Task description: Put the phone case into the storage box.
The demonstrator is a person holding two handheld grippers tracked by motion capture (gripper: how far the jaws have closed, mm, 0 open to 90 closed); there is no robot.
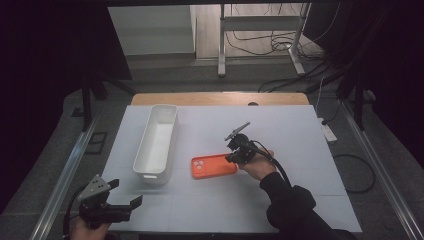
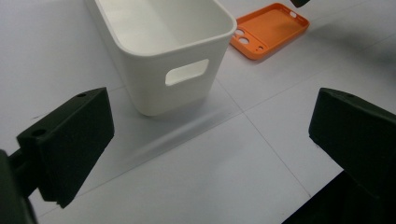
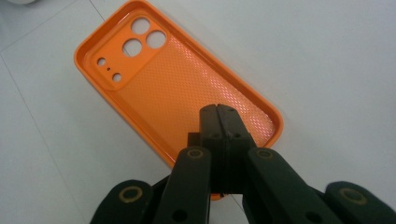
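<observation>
An orange phone case (image 1: 212, 166) lies inside-up on the white table top, its camera cut-outs toward the white bin. My right gripper (image 1: 235, 159) is at the case's right end. In the right gripper view its jaws (image 3: 218, 112) are pressed together over the near short end of the case (image 3: 173, 88), and the rim runs under them, so it is shut on the case. My left gripper (image 1: 125, 200) is held at the table's front left corner. Its jaws (image 2: 210, 140) stand wide open with nothing between them, facing the bin and the case (image 2: 271, 29).
A long white bin (image 1: 150, 176) with a handle slot (image 2: 187, 72) stands left of the case, with nothing in it. The white table top (image 1: 250, 200) ends in a wooden strip (image 1: 220, 98) at the back. A metal frame and cables lie on the floor beyond.
</observation>
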